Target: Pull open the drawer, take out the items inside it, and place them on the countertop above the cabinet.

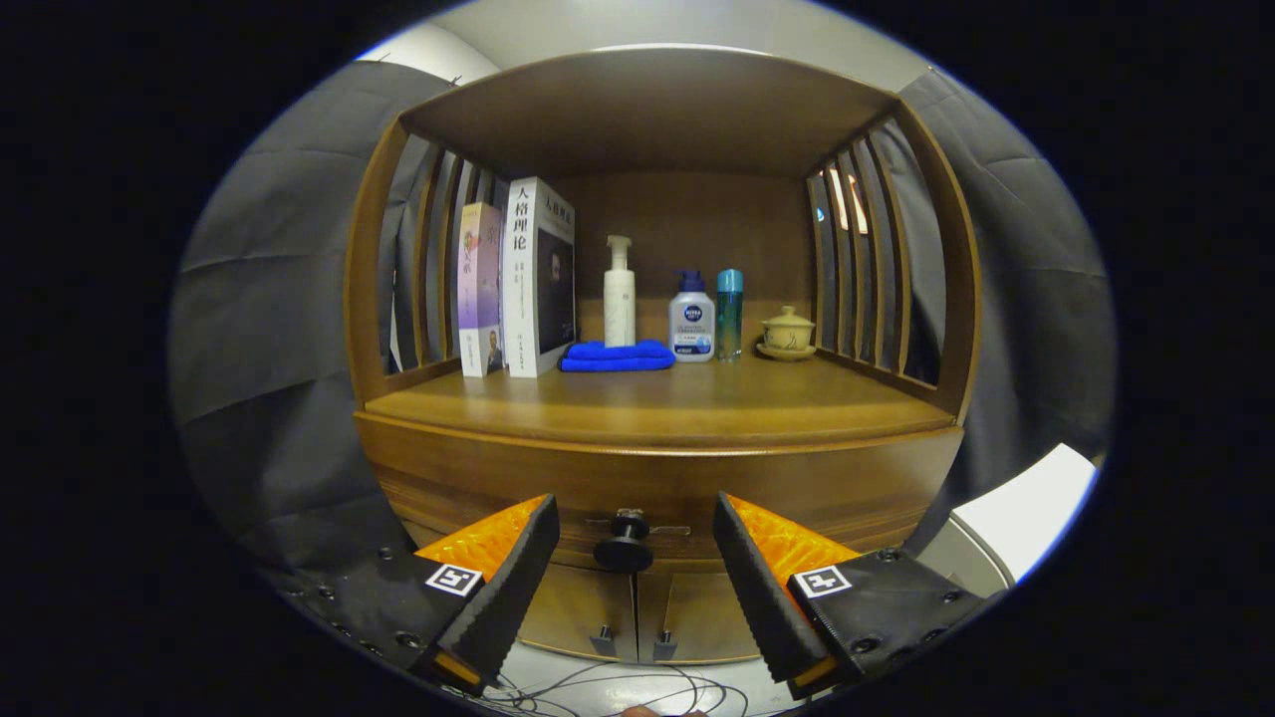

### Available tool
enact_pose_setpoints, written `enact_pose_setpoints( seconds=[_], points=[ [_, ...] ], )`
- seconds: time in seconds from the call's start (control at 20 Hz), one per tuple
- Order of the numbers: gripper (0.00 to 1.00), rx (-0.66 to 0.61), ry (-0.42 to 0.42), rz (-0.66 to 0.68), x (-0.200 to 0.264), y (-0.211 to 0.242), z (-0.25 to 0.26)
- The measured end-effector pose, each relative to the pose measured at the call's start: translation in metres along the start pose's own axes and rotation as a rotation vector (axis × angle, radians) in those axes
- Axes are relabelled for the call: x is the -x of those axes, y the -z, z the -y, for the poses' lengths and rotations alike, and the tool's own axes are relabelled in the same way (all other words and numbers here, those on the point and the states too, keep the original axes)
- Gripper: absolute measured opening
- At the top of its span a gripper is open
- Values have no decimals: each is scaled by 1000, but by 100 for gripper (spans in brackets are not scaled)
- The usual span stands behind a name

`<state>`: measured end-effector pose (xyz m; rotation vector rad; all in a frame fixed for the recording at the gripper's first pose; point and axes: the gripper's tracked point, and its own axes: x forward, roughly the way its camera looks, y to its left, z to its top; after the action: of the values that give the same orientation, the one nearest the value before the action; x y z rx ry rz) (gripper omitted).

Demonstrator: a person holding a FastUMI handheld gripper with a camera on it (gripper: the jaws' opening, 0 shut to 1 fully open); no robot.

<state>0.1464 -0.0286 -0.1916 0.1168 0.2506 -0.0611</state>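
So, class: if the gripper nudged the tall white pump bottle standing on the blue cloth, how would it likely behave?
The white pump bottle is tall and narrow, so it would probably tip rather than slide. It stands on the soft folded blue cloth, likely an unsteady footing. The open gripper is at the drawer knob, well short of it.

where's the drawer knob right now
In the gripper view the black drawer knob sits on the closed drawer front, between the open gripper fingers and just beyond them, above the two cabinet doors.

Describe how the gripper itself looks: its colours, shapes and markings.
The gripper has two wedge-shaped fingers with black ribbed inner pads and glossy orange outer faces. Each sits on a black base with screw holes and carries a small square black-and-white marker. Thin cables lie on the floor below.
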Motion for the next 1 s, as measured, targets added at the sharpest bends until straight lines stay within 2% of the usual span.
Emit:
enact_pose_setpoints(
  seconds=[0.3,0.85,0.9,1.0],
  points=[
    [98,-39,15,-45,-24,22,7],
    [98,12,18,-92,-50,48,-1],
    [96,14,22,-95,-52,48,0],
    [82,7,17,-86,-57,48,-4]
  ],
)
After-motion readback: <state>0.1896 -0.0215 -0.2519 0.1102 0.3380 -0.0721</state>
